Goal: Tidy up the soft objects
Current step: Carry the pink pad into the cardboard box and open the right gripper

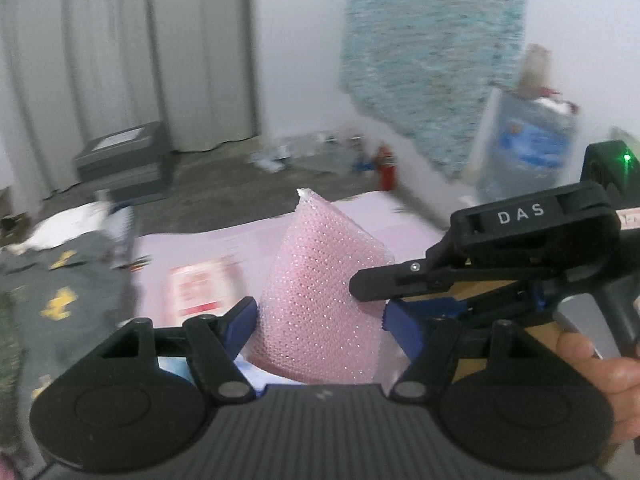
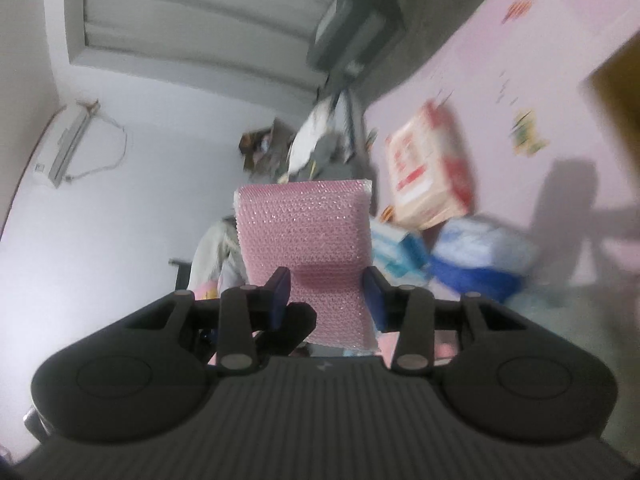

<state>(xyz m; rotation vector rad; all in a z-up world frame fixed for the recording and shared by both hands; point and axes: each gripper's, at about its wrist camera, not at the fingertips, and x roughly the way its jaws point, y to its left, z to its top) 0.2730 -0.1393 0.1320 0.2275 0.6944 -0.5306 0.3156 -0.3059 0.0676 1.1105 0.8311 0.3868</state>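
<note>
Two grippers: both clamp one pink mesh pad (image 1: 320, 300), sharing its floppy weight.
Pink sheet (image 1: 208, 248): spread underneath, at twelve o'clock beyond the pad.
Left gripper (image 1: 320, 320): pads pinch the pad's wide lower end.
Right gripper (image 2: 326, 292): jaws squeeze the narrower edge, dimpling it; likely keeps it taut.

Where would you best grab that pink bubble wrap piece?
By its short edges, from opposite sides, as now: the left tongs and right tongs each pinch the pink bubble wrap. It is a limp sheet, so two holds keep it spread.
</note>
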